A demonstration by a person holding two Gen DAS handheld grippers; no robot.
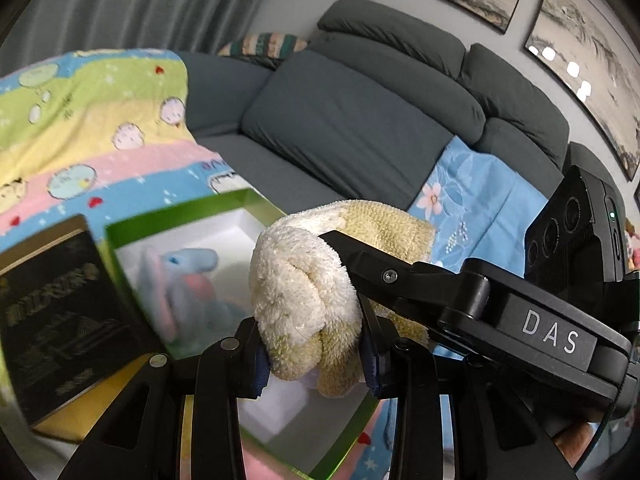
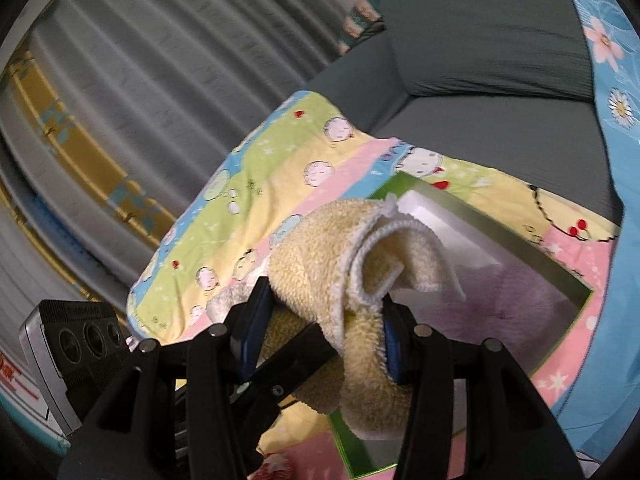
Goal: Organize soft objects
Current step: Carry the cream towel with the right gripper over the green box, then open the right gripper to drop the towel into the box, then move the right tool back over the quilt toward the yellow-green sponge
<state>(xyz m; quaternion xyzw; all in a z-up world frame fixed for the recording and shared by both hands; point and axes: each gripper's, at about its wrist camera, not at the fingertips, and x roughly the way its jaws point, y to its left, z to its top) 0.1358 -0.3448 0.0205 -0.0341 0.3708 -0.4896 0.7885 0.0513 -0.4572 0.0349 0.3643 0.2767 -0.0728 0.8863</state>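
Between the jaws of the left gripper (image 1: pixel 316 356) sat a rolled cream-and-yellow towel (image 1: pixel 304 292) — the jaws were closed on its lower end, the blue pads pressing from both sides. The right gripper (image 2: pixel 320 344) held the same towel (image 2: pixel 332 264) too, its jaws closed around the middle of the bundle, and in the left view one right finger crossed over the roll. So the towel hung between the two grippers, with both about equally near to it.

Just under and behind the towel was the green box (image 1: pixel 188 208) with a white inside, open at the top; a blue soft toy (image 1: pixel 188 276) lay in it already. The long axis of the roll seemed to run away from the left gripper toward the sofa, and the box lay below it — I judge the coming move must bring the towel downward. Beside the box stood a dark book (image 1: pixel 60 304) on the cartoon blanket (image 1: pixel 92 120). Farther back was the grey sofa (image 1: pixel 344 120), and the blue flower cloth (image 1: pixel 480 188).
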